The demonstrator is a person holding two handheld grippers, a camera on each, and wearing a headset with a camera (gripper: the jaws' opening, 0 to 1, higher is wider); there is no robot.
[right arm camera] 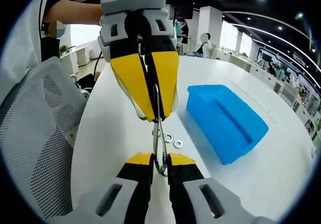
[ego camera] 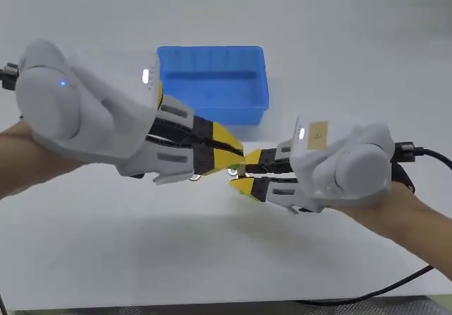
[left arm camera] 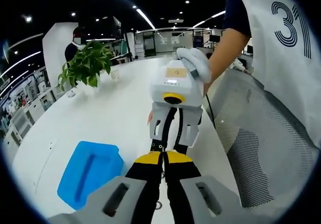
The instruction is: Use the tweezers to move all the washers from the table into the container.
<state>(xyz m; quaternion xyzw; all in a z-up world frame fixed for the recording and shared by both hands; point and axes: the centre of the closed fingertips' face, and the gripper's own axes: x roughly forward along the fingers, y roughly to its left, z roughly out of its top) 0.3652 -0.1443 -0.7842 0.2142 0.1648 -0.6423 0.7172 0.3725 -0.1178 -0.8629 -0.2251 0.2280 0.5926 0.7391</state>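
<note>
Tweezers (right arm camera: 157, 133), thin bright metal, held between the two grippers on the near side of the blue container (ego camera: 212, 82); left gripper (right arm camera: 156, 116) with jaws clenched on the blades part-way along; right gripper (right arm camera: 160, 159) with jaws set narrowly about the looped rear end, though whether they pinch it cannot be told.

Washers (right arm camera: 168, 137), at least three small flat rings, lie on the white counter (ego camera: 212, 258) close together, just under the tweezers and between the grippers and the container; the container's inside appears bare in the head view.

Handling, by judgement: washers light, hard, smooth and lying flat, so likely to skate or flip under a careless tip; best taken across the rim, or with one tip through the hole; tweezers springy and slim, liable to twist in wide jaws, so the hold belongs on the mid-blades, where a squeeze closes the tips.

Pose: grippers reach in from opposite sides of the container's near wall, jaws pointing at each other almost tip to tip; left one slopes down toward the counter, right one lies lower and nearly level; bare forearms enter at both edges of the head view.
</note>
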